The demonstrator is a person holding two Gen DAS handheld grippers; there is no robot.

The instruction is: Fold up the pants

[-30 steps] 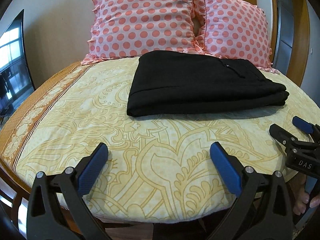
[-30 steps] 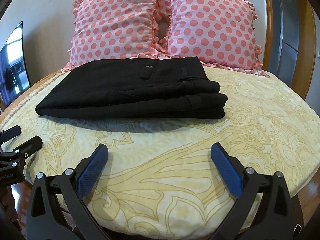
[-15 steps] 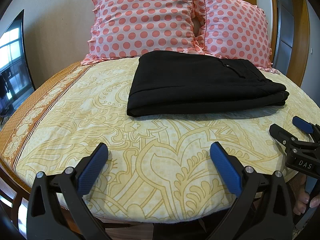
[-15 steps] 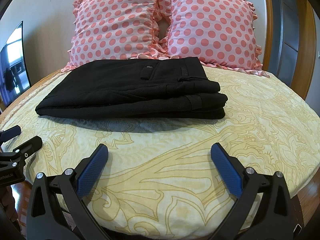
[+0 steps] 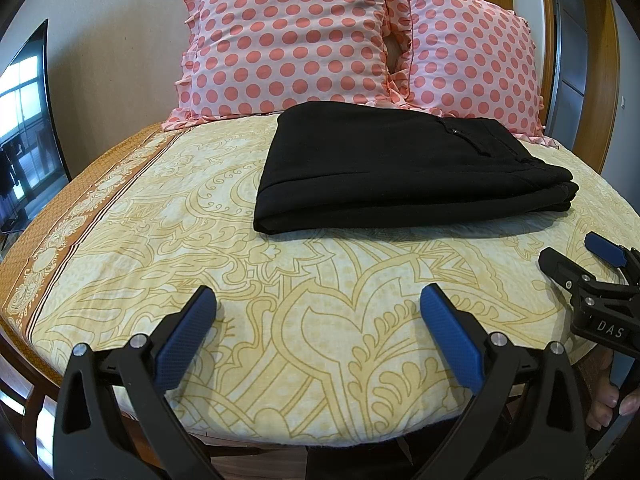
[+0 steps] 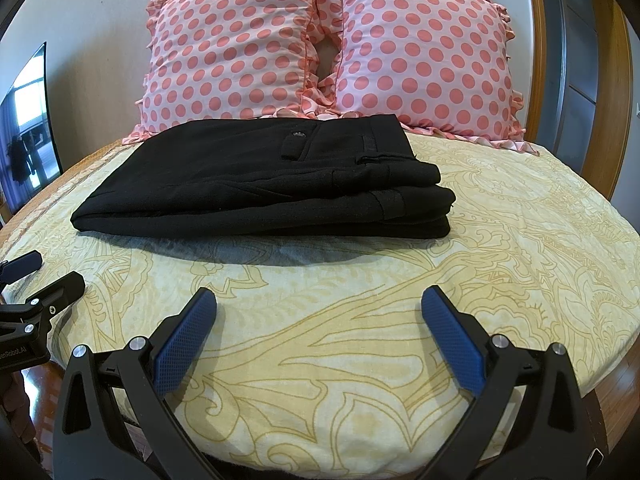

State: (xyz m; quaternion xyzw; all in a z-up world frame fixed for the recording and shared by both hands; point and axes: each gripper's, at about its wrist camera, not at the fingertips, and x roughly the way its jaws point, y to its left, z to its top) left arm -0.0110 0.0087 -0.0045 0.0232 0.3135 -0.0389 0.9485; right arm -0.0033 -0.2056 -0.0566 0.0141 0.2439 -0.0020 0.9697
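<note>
Black pants lie folded into a flat stack on the bed, in front of the pillows; they also show in the right wrist view. My left gripper is open and empty, held low over the bed's near edge, well short of the pants. My right gripper is open and empty, also near the front edge. The right gripper shows at the right of the left wrist view. The left gripper shows at the left of the right wrist view.
Two pink polka-dot pillows lean against the wall behind the pants. A dark screen stands at the left. A wooden door frame is at the right. The yellow patterned sheet covers the bed.
</note>
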